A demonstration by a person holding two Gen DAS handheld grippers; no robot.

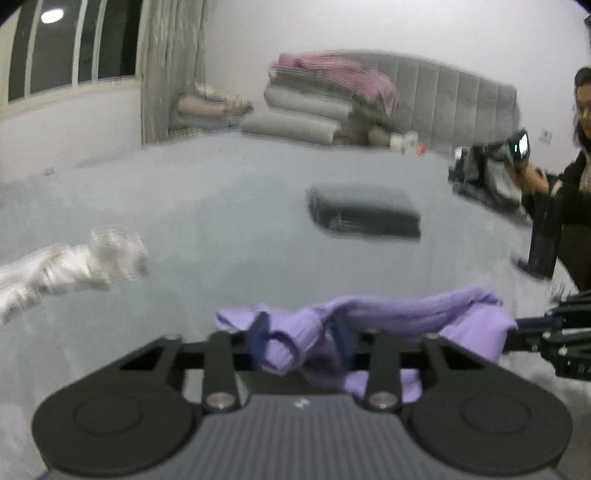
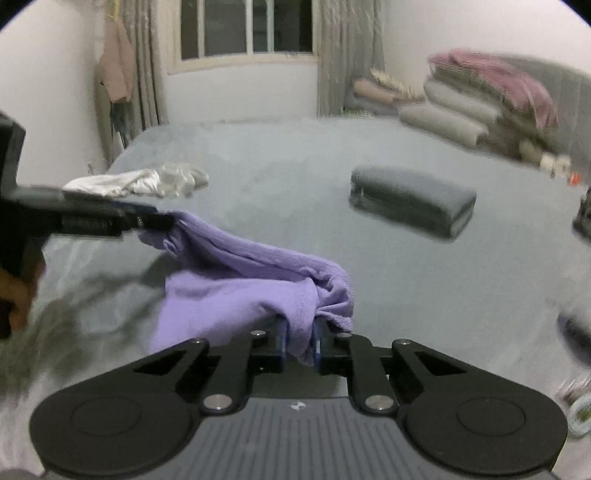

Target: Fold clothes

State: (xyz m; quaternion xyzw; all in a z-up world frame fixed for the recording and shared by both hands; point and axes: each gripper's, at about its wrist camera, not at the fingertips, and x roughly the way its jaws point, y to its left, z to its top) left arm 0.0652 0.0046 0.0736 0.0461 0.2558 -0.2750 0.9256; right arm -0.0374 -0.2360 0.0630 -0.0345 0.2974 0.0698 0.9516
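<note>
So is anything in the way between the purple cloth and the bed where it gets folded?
Nothing visible. Both tools, left and right, pinch the purple cloth above bare grey bed. The white garment and dark folded stack lie farther off.

A home bedroom. A wide grey-covered bed [image 2: 295, 155] filled the view, with a padded grey headboard [image 1: 443, 85] at two o'clock. Stacked pillows and blankets [image 1: 317, 99] lay against it. A curtained window [image 2: 247, 29] stood at twelve o'clock.
</note>
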